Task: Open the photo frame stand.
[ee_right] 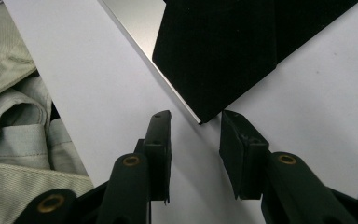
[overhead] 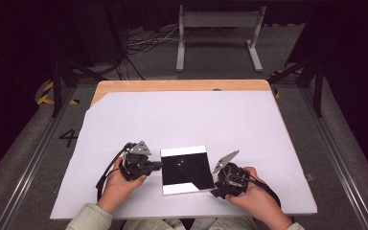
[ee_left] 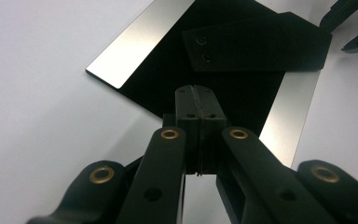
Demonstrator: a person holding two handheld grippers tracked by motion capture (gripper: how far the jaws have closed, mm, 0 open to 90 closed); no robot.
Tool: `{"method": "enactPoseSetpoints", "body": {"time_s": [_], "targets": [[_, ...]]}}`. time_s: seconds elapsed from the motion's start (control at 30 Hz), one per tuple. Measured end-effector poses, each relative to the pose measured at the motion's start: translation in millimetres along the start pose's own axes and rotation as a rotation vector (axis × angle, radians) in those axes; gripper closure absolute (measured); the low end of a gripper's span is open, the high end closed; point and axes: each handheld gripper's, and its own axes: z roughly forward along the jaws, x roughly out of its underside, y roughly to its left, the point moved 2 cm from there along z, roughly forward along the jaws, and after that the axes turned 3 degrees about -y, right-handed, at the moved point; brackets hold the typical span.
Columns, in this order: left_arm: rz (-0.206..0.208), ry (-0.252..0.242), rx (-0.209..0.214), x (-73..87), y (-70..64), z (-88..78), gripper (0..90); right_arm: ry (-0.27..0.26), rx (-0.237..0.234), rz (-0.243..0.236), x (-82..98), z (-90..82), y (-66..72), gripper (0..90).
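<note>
A square, mirror-like plate lies flat on the white sheet near the front of the table; it reflects mostly black, with bright strips along two sides. My left gripper is at the plate's left edge. In the left gripper view its jaws are pressed together with nothing between them, their tips over the plate, which mirrors them. My right gripper sits at the plate's near right corner. In the right gripper view its jaws stand open, with the plate's corner just ahead of the gap and clear of both pads.
The white sheet covers most of the wooden table. Its front edge runs close behind the right gripper, with the person's light clothing just past it. A grey metal stand is on the floor beyond the table.
</note>
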Motion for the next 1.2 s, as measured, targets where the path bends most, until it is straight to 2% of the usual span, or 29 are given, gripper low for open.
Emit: {"method": "enactPoseSetpoints", "body": {"time_s": [0.6,1.03,1.2], "targets": [[0.008,0.047,-0.002,1.8,-1.3,9.2,90.0,0.009,0.000,-0.004,-2.4,1.2,0.5,63.4],[0.014,0.094,-0.005,4.3,-3.5,16.9,90.0,-0.018,-0.029,0.010,-1.3,-1.9,-1.0,66.3],[0.012,0.107,-0.008,5.0,-3.6,18.7,90.0,-0.044,-0.047,0.014,-1.8,-6.1,-0.7,68.6]]}}
